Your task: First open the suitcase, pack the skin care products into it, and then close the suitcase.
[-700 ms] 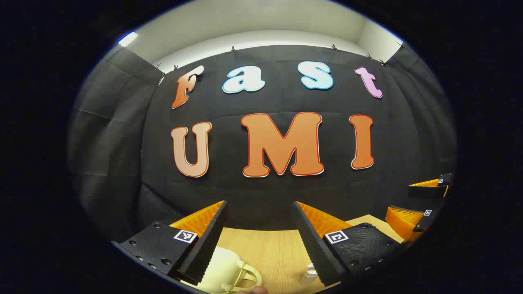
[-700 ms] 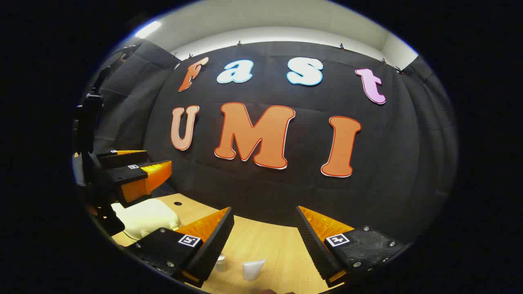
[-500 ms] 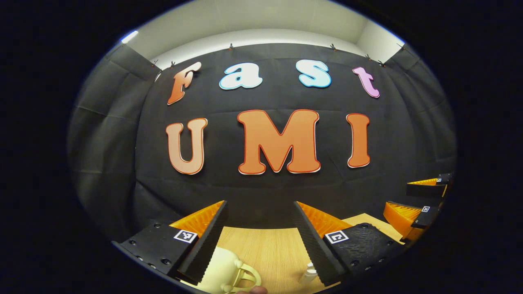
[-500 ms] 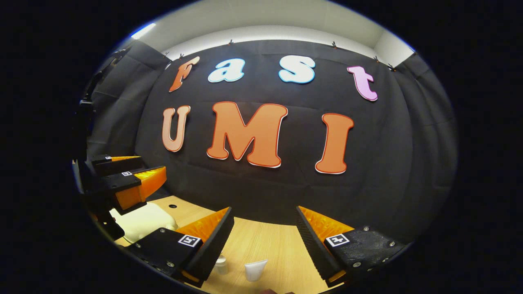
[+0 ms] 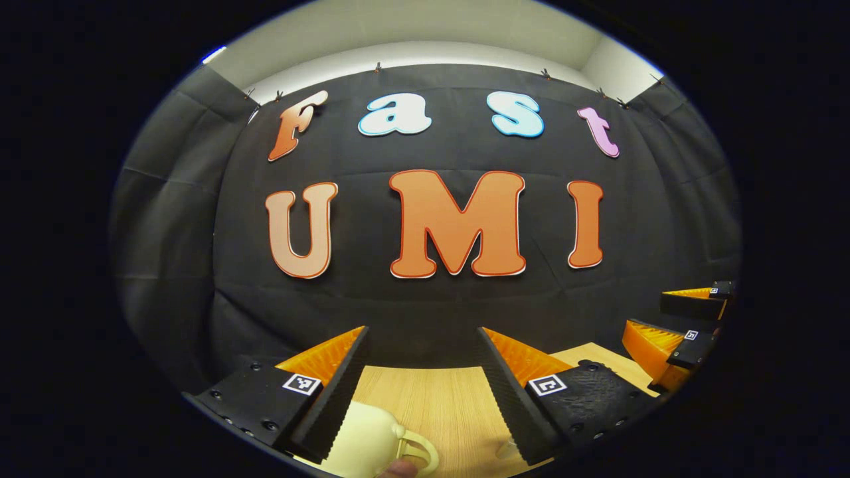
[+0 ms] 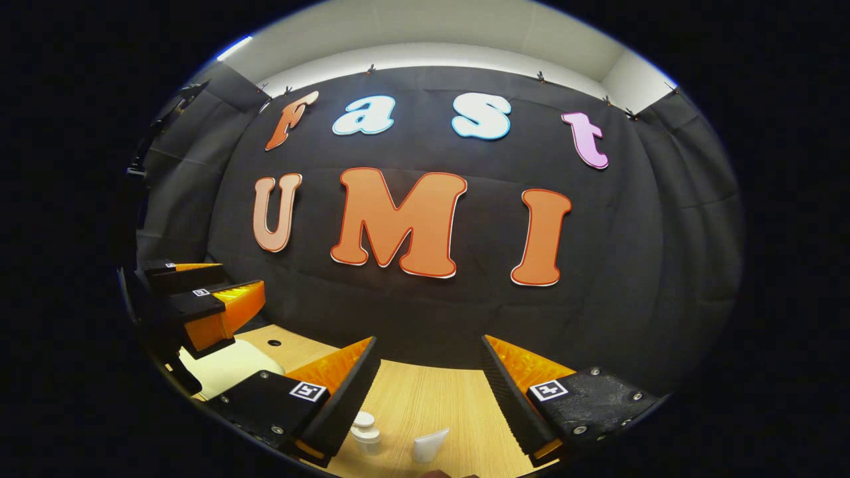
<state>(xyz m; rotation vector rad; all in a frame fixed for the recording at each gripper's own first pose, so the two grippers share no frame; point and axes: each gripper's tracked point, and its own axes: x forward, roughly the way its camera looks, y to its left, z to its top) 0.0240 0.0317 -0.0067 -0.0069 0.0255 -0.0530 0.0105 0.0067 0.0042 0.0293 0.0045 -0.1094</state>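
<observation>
We hold both tongs spread and empty above the table [image 6: 412, 398]. Below our left gripper [image 5: 422, 352] sits the cream suitcase [image 5: 368, 438], handle toward us; it looks like a light, rigid, smooth shell, so we judge the handle or lid rim the surest hold. Under our right gripper [image 6: 428, 358] stand a small bottle [image 6: 365, 430] and a white tube [image 6: 429, 445], light and easily tipped. The wall is close behind; the wood between is open.
</observation>
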